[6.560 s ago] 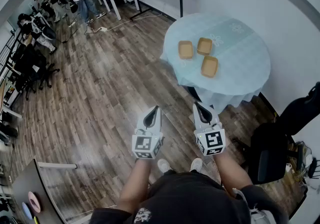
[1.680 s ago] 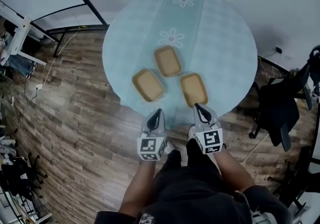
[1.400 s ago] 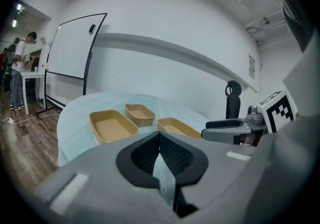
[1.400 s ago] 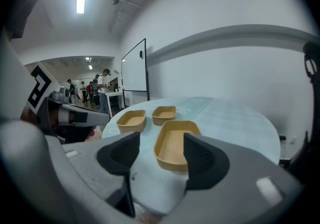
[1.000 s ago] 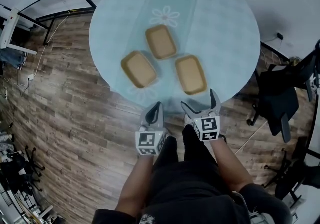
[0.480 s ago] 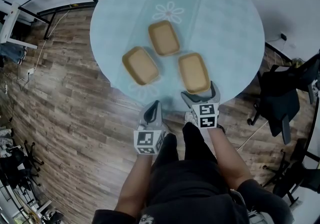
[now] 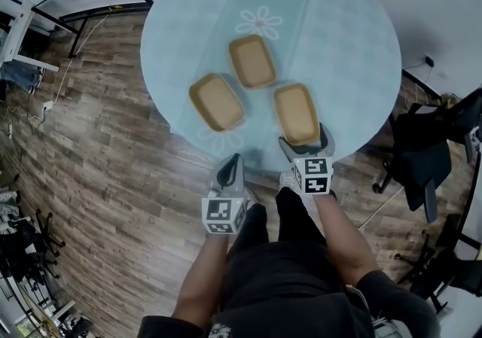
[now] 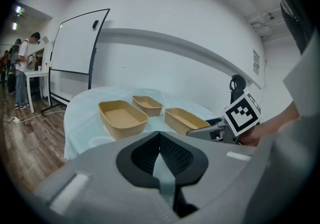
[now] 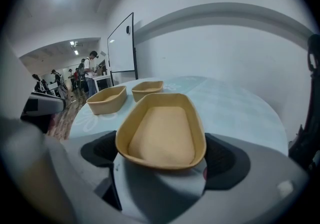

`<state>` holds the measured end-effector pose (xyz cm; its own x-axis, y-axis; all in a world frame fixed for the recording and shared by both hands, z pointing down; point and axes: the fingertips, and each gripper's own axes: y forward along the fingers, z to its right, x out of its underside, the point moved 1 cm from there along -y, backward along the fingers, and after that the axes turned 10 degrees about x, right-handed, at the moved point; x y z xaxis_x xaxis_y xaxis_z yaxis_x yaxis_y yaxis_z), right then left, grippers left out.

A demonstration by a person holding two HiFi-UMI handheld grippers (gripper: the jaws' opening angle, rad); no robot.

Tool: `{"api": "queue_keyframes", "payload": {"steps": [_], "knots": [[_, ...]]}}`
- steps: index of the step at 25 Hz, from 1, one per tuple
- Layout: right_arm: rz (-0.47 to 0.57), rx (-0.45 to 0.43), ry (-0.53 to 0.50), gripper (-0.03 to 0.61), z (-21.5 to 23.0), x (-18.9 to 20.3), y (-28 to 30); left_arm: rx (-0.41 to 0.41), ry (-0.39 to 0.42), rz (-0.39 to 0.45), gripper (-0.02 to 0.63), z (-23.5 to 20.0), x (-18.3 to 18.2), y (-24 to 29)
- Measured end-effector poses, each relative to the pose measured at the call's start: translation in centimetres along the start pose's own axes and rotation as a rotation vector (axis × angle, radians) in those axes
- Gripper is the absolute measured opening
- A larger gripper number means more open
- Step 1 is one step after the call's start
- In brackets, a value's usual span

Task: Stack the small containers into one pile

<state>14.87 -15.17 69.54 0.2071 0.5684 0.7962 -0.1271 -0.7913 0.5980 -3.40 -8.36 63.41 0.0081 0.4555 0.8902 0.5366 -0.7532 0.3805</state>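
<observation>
Three tan oblong containers (image 7: 252, 60) sit on the round blue surface (image 7: 346, 35). The right gripper's (image 7: 303, 141) jaws, apart but just narrowing, flank one. The left gripper's (image 7: 231, 162) jaws are together.

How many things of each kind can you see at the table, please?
Containers: 3
Grippers: 2 (left gripper shut; right gripper with a container between its fingers, which have just been closing)
Table: 1
Total: 6

Tan containers (image 7: 253, 61), pale-blue tablecloth (image 7: 343, 39) (white daisy print)
</observation>
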Motion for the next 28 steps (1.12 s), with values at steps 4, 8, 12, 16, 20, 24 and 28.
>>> {"api": "queue_keyframes", "payload": {"steps": [4,8,12,16,20,24,28], "knots": [[0.003,0.001,0.005,0.518,0.1,-0.1,-0.3,0.006,0.009,-0.001,-0.006,0.2,-0.1,-0.1],[0.015,0.005,0.008,0.506,0.3,-0.6,-0.6,0.01,0.009,-0.006,-0.006,0.3,-0.4,-0.1],[0.039,0.007,0.022,0.502,0.5,-1.9,-1.6,0.012,0.015,0.009,-0.006,0.5,-1.1,-0.5],[0.077,0.002,0.026,0.499,0.3,-3.8,-2.6,0.011,0.025,0.023,-0.006,0.5,-1.6,-1.0],[0.118,-0.012,0.033,0.499,-0.7,-6.2,-3.7,0.002,0.028,0.04,-0.006,0.2,-2.5,-1.9],[0.155,-0.049,0.021,0.499,-3.2,-8.0,-3.8,-0.034,0.029,0.062,-0.006,-1.1,-3.1,-3.3],[0.177,-0.099,-0.002,0.499,-6.3,-9.6,-3.4,-0.084,0.019,0.086,-0.006,-3.0,-3.6,-5.1]]}}
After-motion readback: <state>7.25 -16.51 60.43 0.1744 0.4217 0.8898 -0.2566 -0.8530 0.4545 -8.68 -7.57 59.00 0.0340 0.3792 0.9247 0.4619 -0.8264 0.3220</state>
